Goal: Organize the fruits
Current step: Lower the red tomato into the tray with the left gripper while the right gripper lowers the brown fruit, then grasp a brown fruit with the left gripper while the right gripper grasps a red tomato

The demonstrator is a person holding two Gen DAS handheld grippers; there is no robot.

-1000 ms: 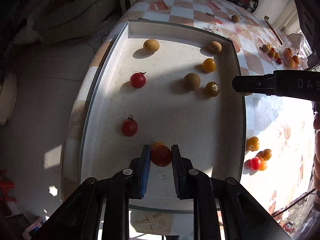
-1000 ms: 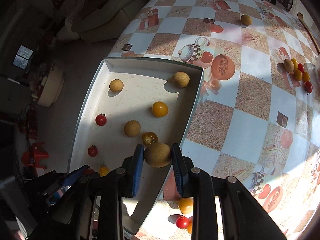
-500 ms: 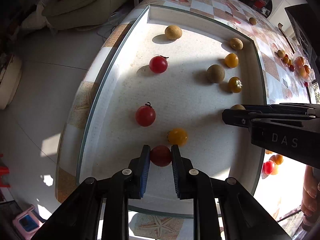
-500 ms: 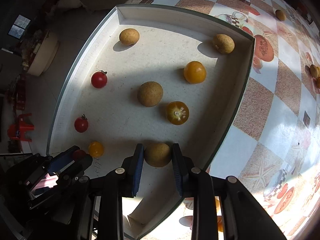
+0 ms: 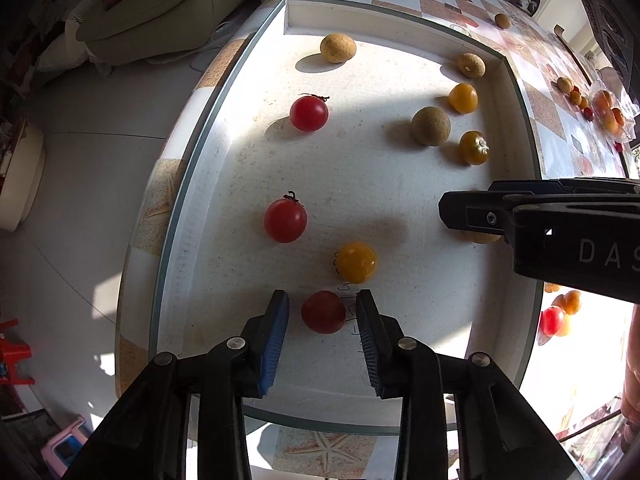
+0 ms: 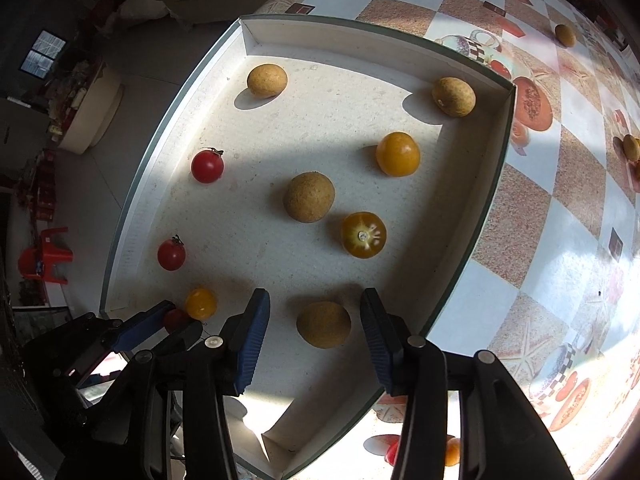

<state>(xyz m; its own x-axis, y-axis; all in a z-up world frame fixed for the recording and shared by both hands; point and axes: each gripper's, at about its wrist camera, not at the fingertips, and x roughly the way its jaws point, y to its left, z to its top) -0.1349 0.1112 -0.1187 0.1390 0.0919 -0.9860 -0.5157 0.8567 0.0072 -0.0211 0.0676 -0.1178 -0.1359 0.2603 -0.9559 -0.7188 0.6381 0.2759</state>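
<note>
- Left gripper (image 5: 322,316) sits low over the white tray (image 5: 516,128), fingers spread, a red cherry tomato (image 5: 323,312) resting on the tray floor between them with a gap on each side.
- Right gripper (image 6: 316,330) is the same story: fingers wide apart, a tan round fruit (image 6: 324,324) lying free between them near the tray's right wall.
- Risk here, I'd say: both fruits are round and loose, so a finger brushing one as it lifts away could send it rolling. The red one sits just beside a yellow tomato (image 5: 356,262) and could knock it.
- The two grippers are near each other; a careless retreat might clip one another.
- Count in the tray, right wrist view: four tan fruits, three red tomatoes, three yellow-orange ones.
- More fruit waits on the checked tablecloth (image 6: 560,184) outside; I can't count it reliably.
</note>
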